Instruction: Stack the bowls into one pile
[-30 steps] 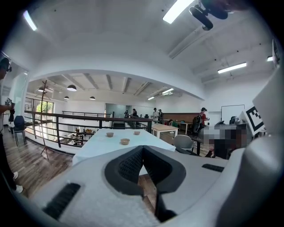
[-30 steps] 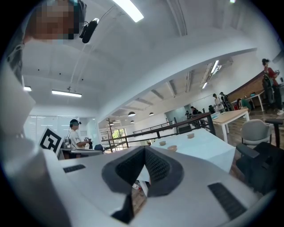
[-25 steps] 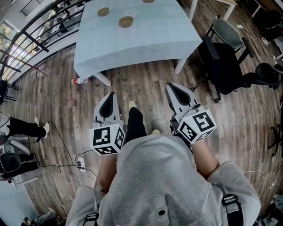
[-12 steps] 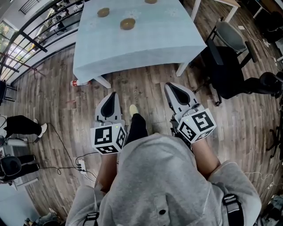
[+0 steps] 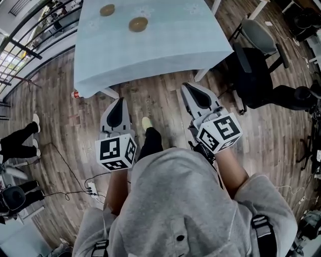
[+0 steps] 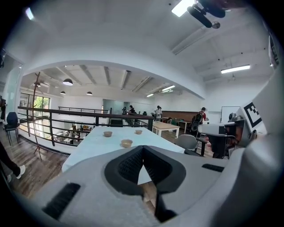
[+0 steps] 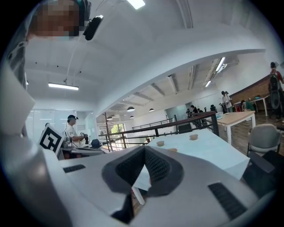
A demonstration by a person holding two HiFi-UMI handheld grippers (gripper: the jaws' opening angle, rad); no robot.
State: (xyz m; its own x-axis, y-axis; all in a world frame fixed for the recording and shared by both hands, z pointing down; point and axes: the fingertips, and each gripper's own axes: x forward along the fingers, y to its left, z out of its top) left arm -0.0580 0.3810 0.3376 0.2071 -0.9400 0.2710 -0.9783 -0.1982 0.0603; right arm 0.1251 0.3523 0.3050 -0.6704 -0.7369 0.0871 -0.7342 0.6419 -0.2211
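Overall light: bright, even indoor light in all three views, no harsh contrast.
Sources, left gripper view: a ceiling fixture (image 6: 183, 6) burns out white at the top edge; a strip light (image 6: 235, 68) glows at upper right; daylight comes through a window (image 6: 33, 103) at far left.
Sources, right gripper view: a ceiling panel (image 7: 136, 3) flares at the top; a tube light (image 7: 63, 86) shines at left.
Shadows: in the head view the table (image 5: 165, 45) casts a soft shadow on the floor (image 5: 160, 103).
Distortion: strong fisheye; straight edges bow, and both gripper views darken to black corners.
Focus: the left gripper (image 6: 143, 148) and right gripper (image 7: 144, 148) look soft close to the lens; the distance stays clearer.
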